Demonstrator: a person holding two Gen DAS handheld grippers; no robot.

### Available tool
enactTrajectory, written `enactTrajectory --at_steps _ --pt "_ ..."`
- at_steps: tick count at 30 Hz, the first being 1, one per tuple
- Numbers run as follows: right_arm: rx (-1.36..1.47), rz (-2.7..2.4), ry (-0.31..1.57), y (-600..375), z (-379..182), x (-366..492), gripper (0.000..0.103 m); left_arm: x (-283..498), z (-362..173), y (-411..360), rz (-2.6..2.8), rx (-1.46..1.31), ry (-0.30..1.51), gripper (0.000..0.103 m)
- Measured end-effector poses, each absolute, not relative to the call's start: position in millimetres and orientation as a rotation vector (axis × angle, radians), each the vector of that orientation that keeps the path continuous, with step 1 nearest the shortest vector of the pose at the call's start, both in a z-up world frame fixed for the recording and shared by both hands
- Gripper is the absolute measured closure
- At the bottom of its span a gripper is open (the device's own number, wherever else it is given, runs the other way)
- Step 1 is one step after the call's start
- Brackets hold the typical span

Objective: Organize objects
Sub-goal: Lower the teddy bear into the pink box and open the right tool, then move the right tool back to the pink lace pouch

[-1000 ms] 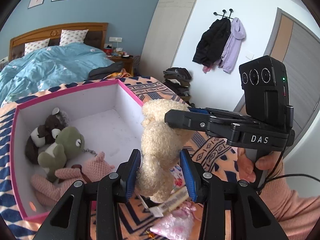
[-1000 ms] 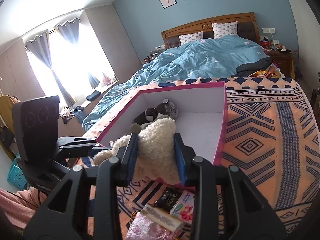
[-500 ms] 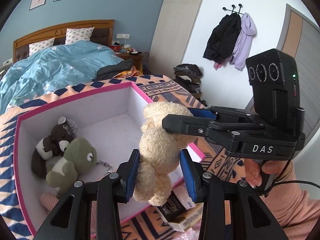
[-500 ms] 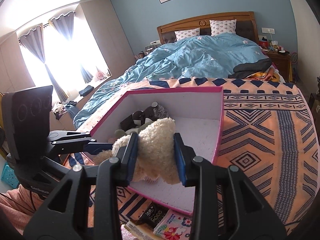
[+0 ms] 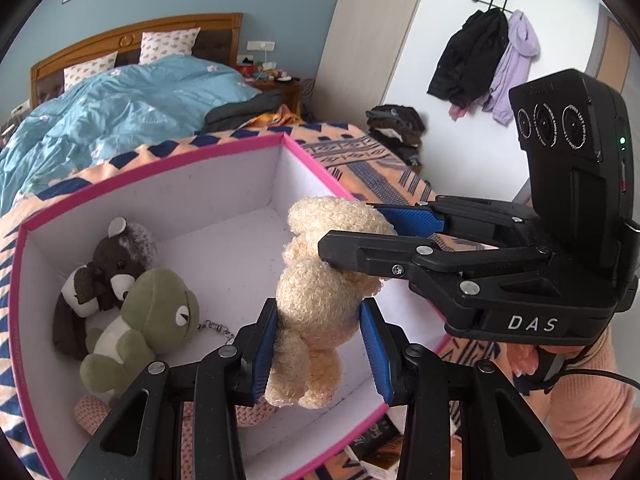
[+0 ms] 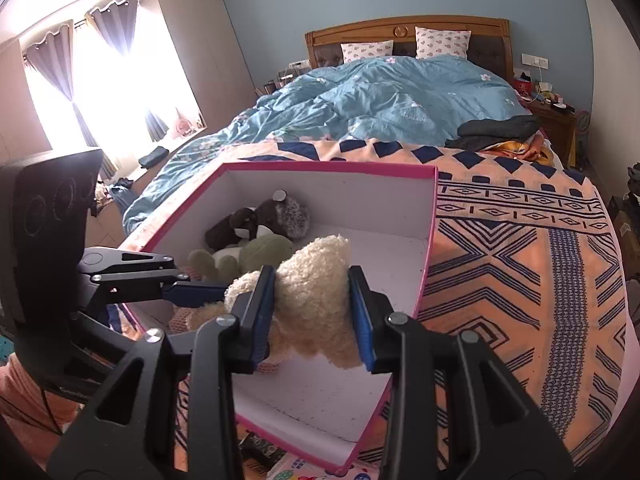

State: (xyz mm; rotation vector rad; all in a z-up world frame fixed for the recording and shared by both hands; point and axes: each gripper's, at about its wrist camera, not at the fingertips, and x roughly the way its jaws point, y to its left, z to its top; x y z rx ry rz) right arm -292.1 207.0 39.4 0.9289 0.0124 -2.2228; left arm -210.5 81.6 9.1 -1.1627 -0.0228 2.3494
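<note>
A cream curly plush toy [image 5: 320, 292] hangs over the open pink-rimmed white box [image 5: 160, 168]. My left gripper [image 5: 320, 344] is shut on its lower body. My right gripper [image 6: 312, 312] is shut on its upper part [image 6: 316, 292] and shows from the side in the left wrist view [image 5: 384, 236]. Inside the box [image 6: 430, 248] lie a dark brown plush [image 5: 108, 264], a green frog plush [image 5: 148, 324] and a pink knitted toy [image 5: 92, 416]. The left gripper shows at the left of the right wrist view [image 6: 192, 290].
The box rests on a patterned orange and navy blanket [image 6: 520, 272] on a bed with a blue duvet [image 6: 380, 100]. Small packets lie by the box's near edge [image 6: 288, 468]. Coats [image 5: 480, 64] hang on the wall at right.
Both grippers have carried the cream plush forward from over the packets to above the inside of the box. Both grips have stayed shut.
</note>
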Motion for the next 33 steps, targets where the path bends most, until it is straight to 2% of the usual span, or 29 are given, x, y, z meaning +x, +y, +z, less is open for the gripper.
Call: enactTrajectory --at_steps 9,16,21,25,27,33 --pt "0.955 -2.264 0.159 191 26 -292 0.059 -213 -6 81 2.332 -1.233 -0.044 0.062" --pt "0.965 -2.279 0.118 199 23 -295 0.059 -203 2 77 2.358 -1.181 -0.063 0.062" --pt "0.933 -2.263 0.056 210 29 -281 0.059 -184 15 69 2.397 -1.091 -0.076 0.055" --pt "0.902 -2.248 0.017 220 33 -262 0.059 -155 29 63 2.424 -0.988 -0.067 0.053" --pt "0.883 -2.236 -0.002 226 35 -250 0.058 -136 36 59 2.445 -0.928 -0.058 0.048" --pt "0.861 -2.194 -0.064 247 31 -207 0.054 -93 42 52 2.422 -0.838 -0.060 0.041"
